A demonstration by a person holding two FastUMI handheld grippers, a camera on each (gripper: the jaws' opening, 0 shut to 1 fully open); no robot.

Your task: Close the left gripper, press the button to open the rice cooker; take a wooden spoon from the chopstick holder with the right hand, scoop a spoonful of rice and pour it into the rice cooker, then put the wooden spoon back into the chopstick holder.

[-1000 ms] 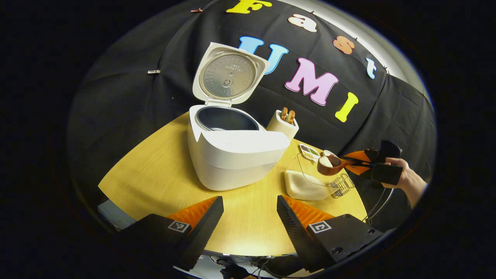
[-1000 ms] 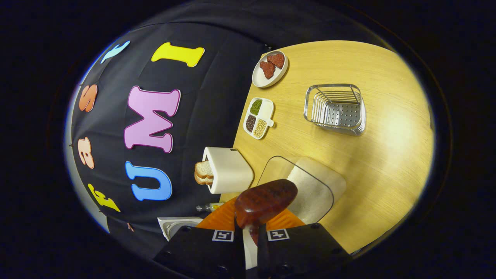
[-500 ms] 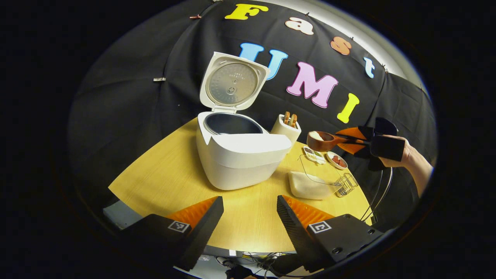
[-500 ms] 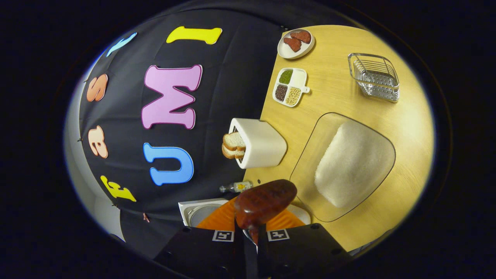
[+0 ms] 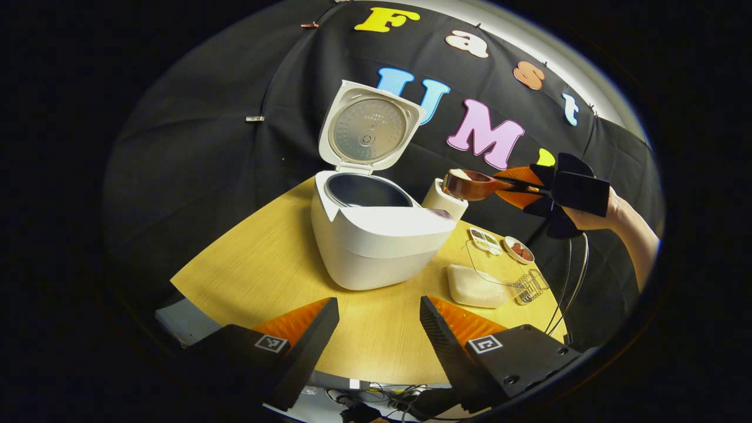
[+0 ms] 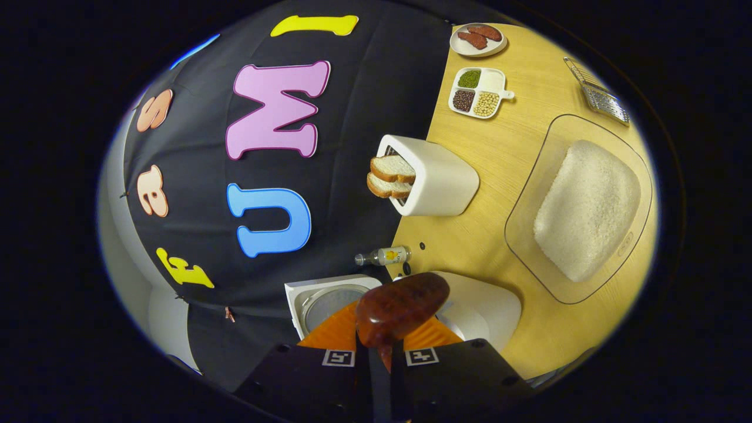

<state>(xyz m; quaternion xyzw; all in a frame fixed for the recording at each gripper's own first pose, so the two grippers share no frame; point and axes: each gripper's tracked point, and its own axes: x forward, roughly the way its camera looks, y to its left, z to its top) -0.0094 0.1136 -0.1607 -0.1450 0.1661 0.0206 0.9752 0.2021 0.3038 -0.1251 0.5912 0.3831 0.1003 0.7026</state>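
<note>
The white rice cooker (image 5: 376, 241) stands mid-table with its lid (image 5: 369, 129) up and the dark inner pot (image 5: 367, 191) showing. A wooden spoon (image 5: 467, 183) carrying white rice hangs level, just right of the pot and above the table. My right gripper (image 5: 517, 185) is shut on its handle, held by a hand (image 5: 593, 217). In the right gripper view the spoon's dark underside (image 6: 402, 305) sits before my right gripper (image 6: 380, 341), with the cooker (image 6: 482, 305) beneath it. My left gripper (image 5: 379, 329) hovers open over the table's near edge, holding nothing.
A clear tray of rice (image 6: 587, 208) lies right of the cooker. A white toaster (image 6: 437, 182) with bread stands behind it. Farther off are a divided dish of beans (image 6: 477, 100), a small plate (image 6: 477, 38), a wire basket (image 6: 599, 94) and a small bottle (image 6: 382, 257).
My right gripper has lifted the filled spoon off the rice tray and carried it up and left, close to the open cooker. My left gripper has stayed open, drifting slightly.
</note>
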